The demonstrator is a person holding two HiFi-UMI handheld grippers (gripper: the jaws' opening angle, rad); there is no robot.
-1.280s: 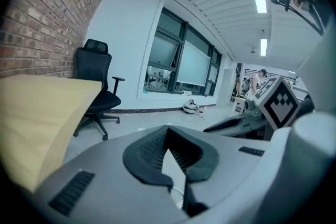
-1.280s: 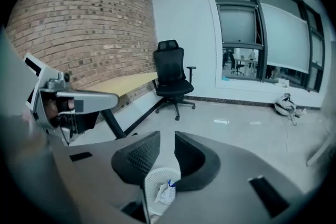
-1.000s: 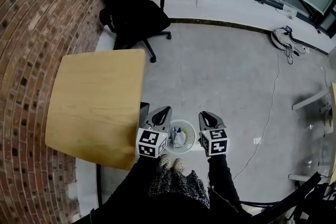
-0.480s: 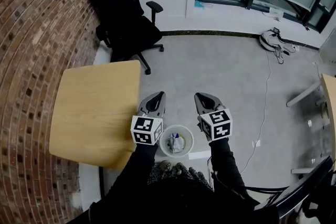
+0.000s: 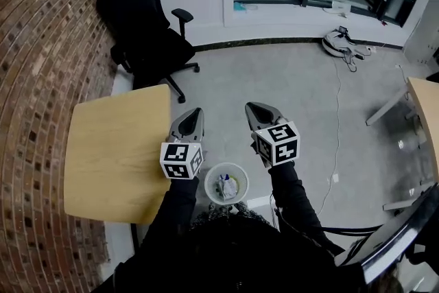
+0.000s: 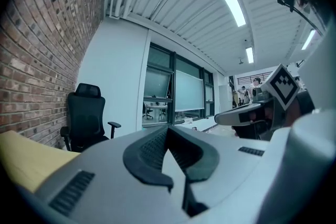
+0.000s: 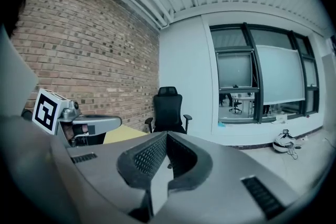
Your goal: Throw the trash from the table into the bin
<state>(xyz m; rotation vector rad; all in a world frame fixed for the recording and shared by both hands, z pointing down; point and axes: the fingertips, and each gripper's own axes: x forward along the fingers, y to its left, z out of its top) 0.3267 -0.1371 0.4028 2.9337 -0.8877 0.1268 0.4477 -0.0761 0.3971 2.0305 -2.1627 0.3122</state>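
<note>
Higher than before above the bin point(image 5: 208, 181) (trash point(image 5: 226, 186) inside) — left claw point(image 5: 195, 112) and right claw point(image 5: 253, 108), both closed.

The person wears long black sleeves point(image 5: 168, 216) and a dark speckled garment point(image 5: 226, 211). The left hand-held gripper point(image 5: 194, 113) and the right hand-held gripper point(image 5: 252, 108) share a smooth grey shell with slotted vents and black cross-hatched pads point(image 7: 149, 157). Each carries a white cube point(image 5: 181, 160) printed with black square markers.
</note>
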